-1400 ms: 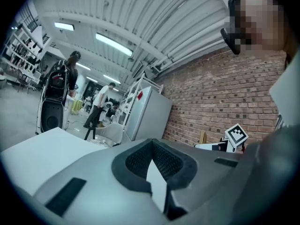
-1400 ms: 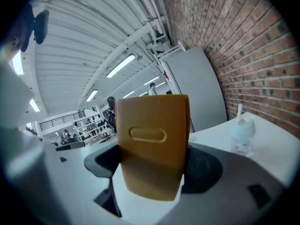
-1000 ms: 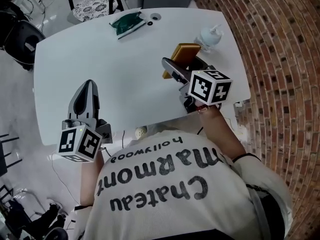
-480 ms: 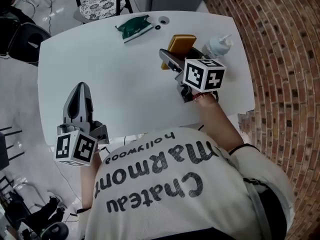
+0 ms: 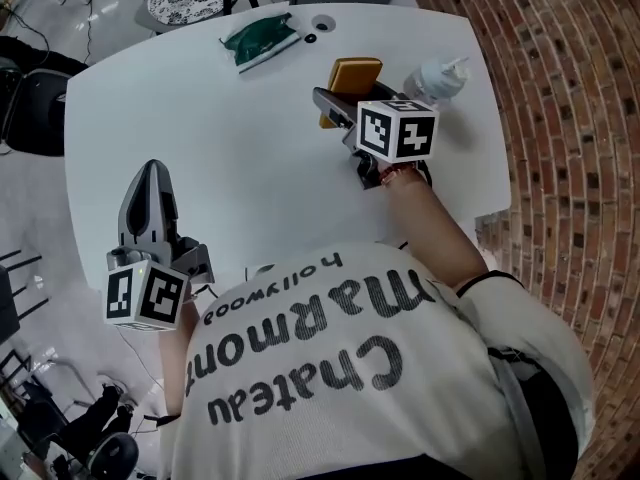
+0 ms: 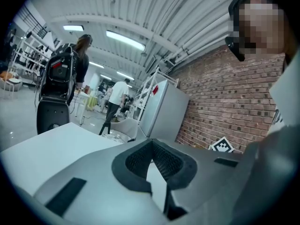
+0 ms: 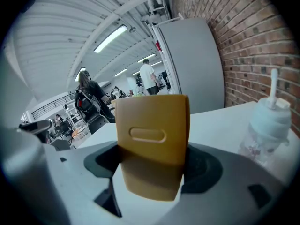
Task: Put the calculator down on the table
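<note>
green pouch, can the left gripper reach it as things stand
Probably yes: the left gripper holds nothing, and only bare table lies between it and the green pouch.

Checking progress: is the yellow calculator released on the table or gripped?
Gripped: the right gripper clamps the mustard-yellow rectangular calculator between its jaws.

Calculator (image 5: 354,76) in right gripper (image 7: 151,163), over table (image 5: 230,158) right side; bottle (image 5: 436,76) just right; pouch (image 5: 258,40) far behind-left.
</note>
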The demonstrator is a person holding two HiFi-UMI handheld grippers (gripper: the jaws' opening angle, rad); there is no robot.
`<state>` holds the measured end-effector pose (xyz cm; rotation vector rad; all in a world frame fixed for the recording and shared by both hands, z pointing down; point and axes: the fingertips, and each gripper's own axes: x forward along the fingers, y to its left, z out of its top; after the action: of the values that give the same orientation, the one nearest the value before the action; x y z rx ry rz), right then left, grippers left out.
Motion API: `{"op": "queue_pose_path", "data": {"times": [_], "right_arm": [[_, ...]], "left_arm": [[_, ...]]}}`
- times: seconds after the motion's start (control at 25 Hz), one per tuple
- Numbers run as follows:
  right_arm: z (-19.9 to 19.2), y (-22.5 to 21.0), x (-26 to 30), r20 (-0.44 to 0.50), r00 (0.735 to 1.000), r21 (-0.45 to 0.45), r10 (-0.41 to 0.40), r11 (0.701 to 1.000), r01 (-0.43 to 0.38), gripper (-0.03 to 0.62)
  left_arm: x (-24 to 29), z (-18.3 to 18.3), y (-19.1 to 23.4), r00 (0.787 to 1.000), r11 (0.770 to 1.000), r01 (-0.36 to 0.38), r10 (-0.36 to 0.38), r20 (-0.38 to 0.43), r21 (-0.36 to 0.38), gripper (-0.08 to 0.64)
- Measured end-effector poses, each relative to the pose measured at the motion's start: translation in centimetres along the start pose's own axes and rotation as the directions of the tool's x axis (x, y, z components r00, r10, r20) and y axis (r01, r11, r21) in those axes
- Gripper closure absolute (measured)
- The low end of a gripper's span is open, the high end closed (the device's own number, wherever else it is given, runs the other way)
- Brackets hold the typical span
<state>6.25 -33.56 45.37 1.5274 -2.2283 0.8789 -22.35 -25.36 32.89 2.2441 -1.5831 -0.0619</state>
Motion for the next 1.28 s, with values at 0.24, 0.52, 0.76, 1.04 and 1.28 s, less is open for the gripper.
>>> {"op": "queue_pose_path", "data": {"times": [0.24,0.52,0.76,1.04,1.28], "right_arm": [[-2.3,-0.9,1.0,-0.058,0.998,0.000,-0.011,1.000,0.011,0.196],[-4.9,-2.0,2.0,-0.123,0.992,0.008,-0.020,1.000,0.021,0.197],[-6.2,-2.5,3.0,-0.157,0.987,0.016,-0.036,0.999,0.039,0.198],[-7.4,-2.4,3.5,-0.190,0.981,-0.008,-0.048,0.999,0.048,0.196],[-7.4,-2.4,3.7,-0.192,0.980,-0.016,-0.053,0.999,0.051,0.197]], "left_arm": [[0.1,-0.3,0.1,1.000,1.000,-0.008,0.008,-0.001,-0.008,0.560],[-0.1,-0.6,0.0,1.000,1.000,-0.019,0.019,-0.016,-0.002,0.560],[-0.8,-0.7,0.9,0.999,0.999,-0.044,0.044,-0.024,-0.011,0.560],[-0.9,-0.5,1.3,0.999,0.999,-0.045,0.045,-0.020,-0.007,0.560],[-1.0,-0.4,1.2,0.999,0.999,-0.042,0.042,-0.020,-0.004,0.560]]}}
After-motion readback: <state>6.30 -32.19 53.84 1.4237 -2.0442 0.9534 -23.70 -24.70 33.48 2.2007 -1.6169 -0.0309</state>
